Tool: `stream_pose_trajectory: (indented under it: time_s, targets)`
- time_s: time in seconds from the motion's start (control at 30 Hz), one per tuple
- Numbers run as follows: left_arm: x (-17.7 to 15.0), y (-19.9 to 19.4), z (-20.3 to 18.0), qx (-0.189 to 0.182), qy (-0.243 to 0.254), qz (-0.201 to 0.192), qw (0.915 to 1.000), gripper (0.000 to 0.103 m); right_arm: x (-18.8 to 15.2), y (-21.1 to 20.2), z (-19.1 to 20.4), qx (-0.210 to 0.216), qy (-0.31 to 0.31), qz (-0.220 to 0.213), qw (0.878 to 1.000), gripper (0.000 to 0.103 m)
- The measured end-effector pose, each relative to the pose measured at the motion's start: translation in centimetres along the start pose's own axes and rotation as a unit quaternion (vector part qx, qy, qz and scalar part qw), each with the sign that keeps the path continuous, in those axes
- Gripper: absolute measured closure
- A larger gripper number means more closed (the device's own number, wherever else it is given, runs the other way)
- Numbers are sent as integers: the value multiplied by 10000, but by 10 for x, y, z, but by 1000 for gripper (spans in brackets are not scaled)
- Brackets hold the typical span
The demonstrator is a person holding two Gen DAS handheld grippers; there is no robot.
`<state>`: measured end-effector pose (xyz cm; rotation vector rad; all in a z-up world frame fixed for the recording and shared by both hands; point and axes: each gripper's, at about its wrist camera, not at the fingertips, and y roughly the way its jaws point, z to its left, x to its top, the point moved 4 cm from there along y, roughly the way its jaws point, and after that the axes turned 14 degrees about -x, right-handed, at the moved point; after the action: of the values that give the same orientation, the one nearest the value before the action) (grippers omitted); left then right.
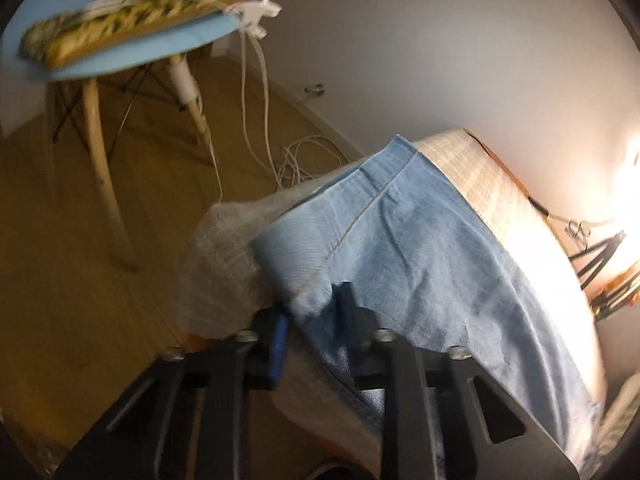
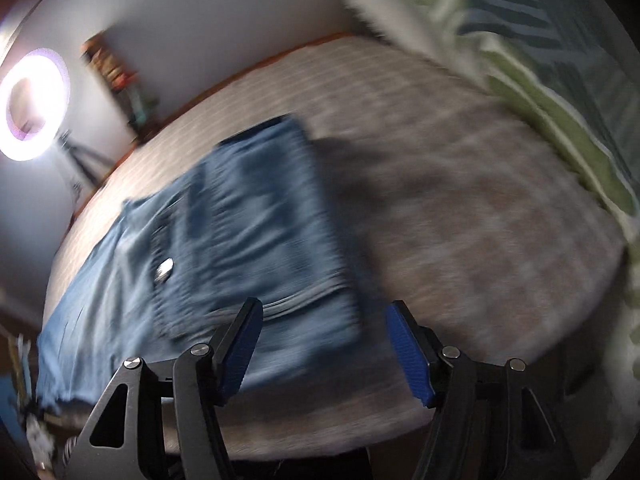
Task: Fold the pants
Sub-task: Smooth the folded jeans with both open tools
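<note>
Left wrist view: left gripper (image 1: 316, 312) clamped on a bunched edge of the light-blue jeans (image 1: 420, 248), which hang over the bed (image 1: 472, 168) edge.

Right wrist view: right gripper (image 2: 324, 344) fingers spread wide, empty, above the jeans (image 2: 248, 220) lying part-folded on the bed (image 2: 460, 208). Frame blurred.
</note>
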<state>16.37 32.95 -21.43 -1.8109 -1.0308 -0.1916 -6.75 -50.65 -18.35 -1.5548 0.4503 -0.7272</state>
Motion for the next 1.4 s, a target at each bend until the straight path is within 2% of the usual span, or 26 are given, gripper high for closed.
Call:
stream_pose_trajectory:
  time_s: [0.13, 0.3, 0.37, 0.5, 0.6, 0.7, 0.83, 0.87, 1.03, 1.13, 1.33, 1.4]
  targets:
    - [6, -5, -8, 112, 432, -94, 9990, 96, 9, 13, -14, -108, 167, 94, 9998, 35]
    - [6, 2, 10, 101, 236, -28, 9997, 95, 20, 26, -8, -510, -227, 37, 9984, 36]
    - [6, 2, 12, 102, 352, -61, 9993, 92, 23, 26, -6, -587, -294, 71, 9978, 36]
    - [9, 6, 14, 176, 556, -18, 9983, 91, 30, 11, 10, -582, -533, -114, 9968, 36]
    - [11, 1, 15, -12, 444, -74, 9990, 91, 30, -7, 26, -422, -672, -256, 9965, 36]
    - [13, -12, 25, -192, 133, -267, 9994, 79, 26, -32, 56, -135, -1012, -453, 9937, 36]
    - [13, -24, 40, -868, -394, -300, 9950, 54, 17, -66, 110, 271, -1590, -677, 9846, 36]
    - [11, -25, 44, -999, -490, -278, 9934, 52, 15, -72, 125, 393, -1725, -702, 9817, 36]
    - [6, -15, 59, -1584, -1194, -153, 9800, 52, 1, -99, 206, 909, -2468, -805, 9614, 36]
    - [4, -5, 65, -1710, -1459, -96, 9744, 52, -9, -109, 248, 1111, -2835, -822, 9490, 35]
    - [12, -9, 54, -1528, -977, -407, 9826, 52, -27, -122, 316, 1388, -3372, -827, 9275, 35]
    - [13, -10, 48, -1551, -849, -503, 9830, 52, -33, -125, 336, 1459, -3553, -817, 9197, 35]
